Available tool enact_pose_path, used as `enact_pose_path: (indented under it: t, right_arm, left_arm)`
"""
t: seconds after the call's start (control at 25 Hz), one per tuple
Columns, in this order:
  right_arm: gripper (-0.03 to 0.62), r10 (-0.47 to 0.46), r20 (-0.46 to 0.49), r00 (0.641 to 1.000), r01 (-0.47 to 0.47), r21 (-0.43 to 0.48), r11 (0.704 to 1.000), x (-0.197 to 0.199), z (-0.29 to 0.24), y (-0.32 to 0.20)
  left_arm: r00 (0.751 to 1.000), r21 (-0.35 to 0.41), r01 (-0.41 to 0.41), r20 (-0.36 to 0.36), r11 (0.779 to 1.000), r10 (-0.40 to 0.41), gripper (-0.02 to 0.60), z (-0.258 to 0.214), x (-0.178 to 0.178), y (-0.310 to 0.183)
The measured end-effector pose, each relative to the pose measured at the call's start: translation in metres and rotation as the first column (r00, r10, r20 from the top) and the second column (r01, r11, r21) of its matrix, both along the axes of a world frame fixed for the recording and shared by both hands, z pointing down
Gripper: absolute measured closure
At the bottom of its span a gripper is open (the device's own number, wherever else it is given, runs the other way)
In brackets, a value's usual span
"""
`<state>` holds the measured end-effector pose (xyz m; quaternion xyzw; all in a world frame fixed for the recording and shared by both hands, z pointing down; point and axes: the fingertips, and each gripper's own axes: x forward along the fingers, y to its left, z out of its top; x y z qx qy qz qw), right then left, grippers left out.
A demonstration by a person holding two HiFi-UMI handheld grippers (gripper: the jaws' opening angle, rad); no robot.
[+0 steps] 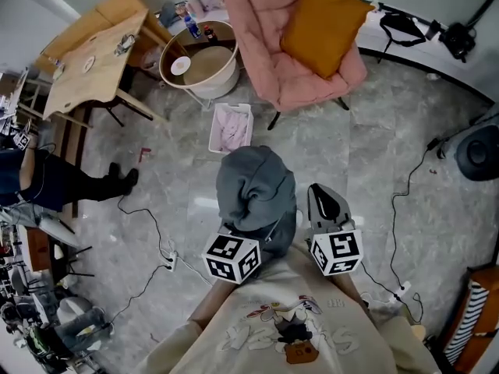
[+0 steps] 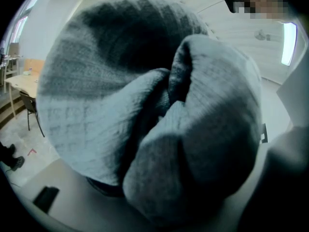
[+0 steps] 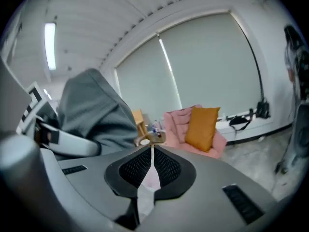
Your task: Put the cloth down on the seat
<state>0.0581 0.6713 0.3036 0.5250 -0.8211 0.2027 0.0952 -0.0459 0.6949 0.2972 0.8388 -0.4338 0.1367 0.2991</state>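
Observation:
A bunched grey cloth (image 1: 256, 187) hangs in the air in front of me, held by my left gripper (image 1: 265, 236), whose jaws are buried in its folds. In the left gripper view the cloth (image 2: 145, 105) fills nearly the whole picture. The seat, a pink armchair (image 1: 288, 53) with an orange cushion (image 1: 321, 23), stands well beyond the cloth across the floor. My right gripper (image 1: 326, 209) is just right of the cloth, jaws together and empty; in its own view the gripper (image 3: 150, 166) points toward the armchair (image 3: 176, 124), with the cloth (image 3: 94, 110) at its left.
A round tub-like table (image 1: 199, 62) and a wooden desk (image 1: 90, 53) stand left of the armchair. A small white basket (image 1: 231, 127) sits on the floor between me and the chair. Cables trail on the floor; a person's legs (image 1: 74, 185) reach in at left.

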Motion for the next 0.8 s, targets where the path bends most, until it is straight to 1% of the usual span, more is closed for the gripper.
enact_pose_path:
  t: [0.04, 0.08, 0.16, 0.24, 0.32, 0.4, 0.48, 0.56, 0.64, 0.72, 0.8]
  right_arm:
    - [0.574, -0.03, 0.062, 0.998, 0.03, 0.005, 1.0, -0.006, -0.004, 0.001]
    - [0.574, -0.051, 0.087, 0.995, 0.051, 0.007, 0.999, -0.011, -0.005, 0.001]
    - [0.574, -0.061, 0.045, 0.997, 0.061, 0.001, 0.998, -0.016, -0.001, -0.003]
    - [0.574, -0.021, 0.009, 1.0, 0.021, -0.01, 1.0, -0.011, 0.005, -0.01]
    - [0.574, 0.032, 0.016, 0.999, -0.032, 0.006, 0.999, -0.001, 0.004, -0.019]
    - [0.574, 0.052, 0.016, 0.999, -0.052, 0.031, 0.998, 0.005, 0.001, -0.031]
    - [0.574, 0.044, 0.005, 0.999, -0.044, 0.049, 0.998, 0.003, -0.003, -0.046]
    - [0.574, -0.012, 0.009, 1.0, 0.011, 0.078, 0.997, -0.01, -0.013, -0.066]
    - [0.576, -0.062, 0.018, 0.998, 0.06, 0.109, 0.992, -0.028, -0.027, -0.088]
    - [0.576, -0.05, -0.013, 0.999, 0.052, 0.13, 0.99, -0.038, -0.035, -0.111]
    - [0.576, -0.013, -0.04, 0.999, 0.018, 0.132, 0.991, -0.043, -0.038, -0.133]
  left_arm:
    - [1.0, -0.008, -0.004, 0.002, 1.0, 0.004, 0.232, 0.001, 0.0, -0.001]
    - [1.0, -0.015, -0.009, 0.003, 1.0, 0.009, 0.232, 0.002, 0.0, -0.002]
    - [1.0, -0.031, -0.019, -0.002, 0.999, 0.019, 0.232, 0.006, 0.002, -0.005]
    - [1.0, -0.049, -0.028, -0.015, 0.998, 0.027, 0.232, 0.013, 0.007, -0.01]
    - [0.999, -0.066, -0.035, -0.027, 0.997, 0.033, 0.232, 0.022, 0.01, -0.02]
    - [0.999, -0.077, -0.032, -0.039, 0.997, 0.029, 0.232, 0.028, 0.007, -0.037]
    - [0.998, -0.084, -0.019, -0.059, 0.996, 0.014, 0.23, 0.03, 0.001, -0.057]
    - [0.997, -0.085, -0.016, -0.081, 0.996, 0.009, 0.232, 0.026, -0.006, -0.079]
    - [0.995, -0.081, -0.029, -0.096, 0.996, 0.021, 0.231, 0.021, -0.011, -0.1]
    - [0.994, -0.072, -0.044, -0.107, 0.996, 0.036, 0.232, 0.017, -0.015, -0.12]
    - [0.991, -0.069, -0.052, -0.124, 0.996, 0.043, 0.23, 0.012, -0.019, -0.139]
